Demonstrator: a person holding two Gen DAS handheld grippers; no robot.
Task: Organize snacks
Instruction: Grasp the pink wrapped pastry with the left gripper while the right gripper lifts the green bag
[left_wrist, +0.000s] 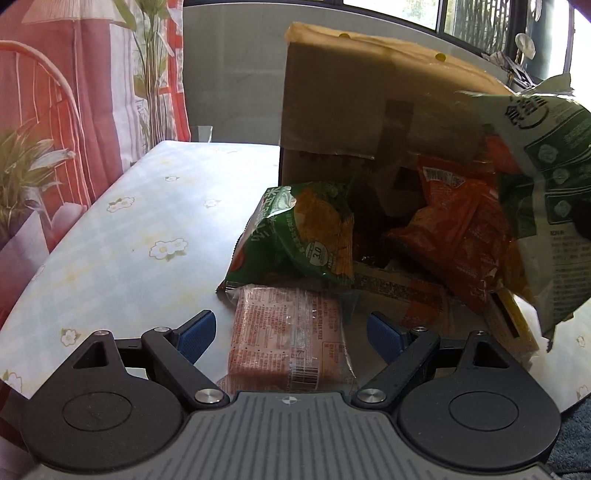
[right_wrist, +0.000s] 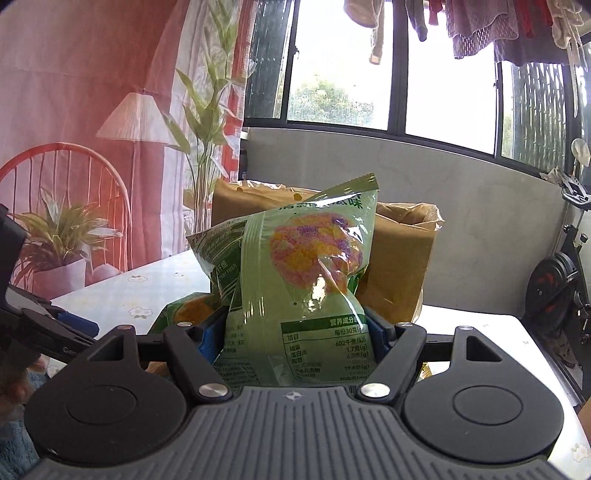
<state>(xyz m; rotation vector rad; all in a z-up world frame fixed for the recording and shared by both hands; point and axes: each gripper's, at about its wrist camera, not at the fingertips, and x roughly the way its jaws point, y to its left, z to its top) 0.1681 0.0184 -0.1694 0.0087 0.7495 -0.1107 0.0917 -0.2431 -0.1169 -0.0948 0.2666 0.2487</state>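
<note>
The right gripper (right_wrist: 291, 338) clamps a pale green snack bag (right_wrist: 295, 280) upright between its blue pads, lifted in front of the open cardboard box (right_wrist: 399, 258); the bag is glossy, printed with an orange-purple cluster and a nutrition table. The left gripper (left_wrist: 291, 334), jaws wide and holding nothing, hangs over a pink packet (left_wrist: 291, 339) lying flat on the flowered table (left_wrist: 110, 240), near a green-orange bag (left_wrist: 295, 240).

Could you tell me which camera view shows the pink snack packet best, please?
The left wrist view: the pink packet lies flat on the table between the open left gripper's fingers, untouched, label visible. The right wrist view does not show it; the green bag in the right gripper fills that view.
</note>
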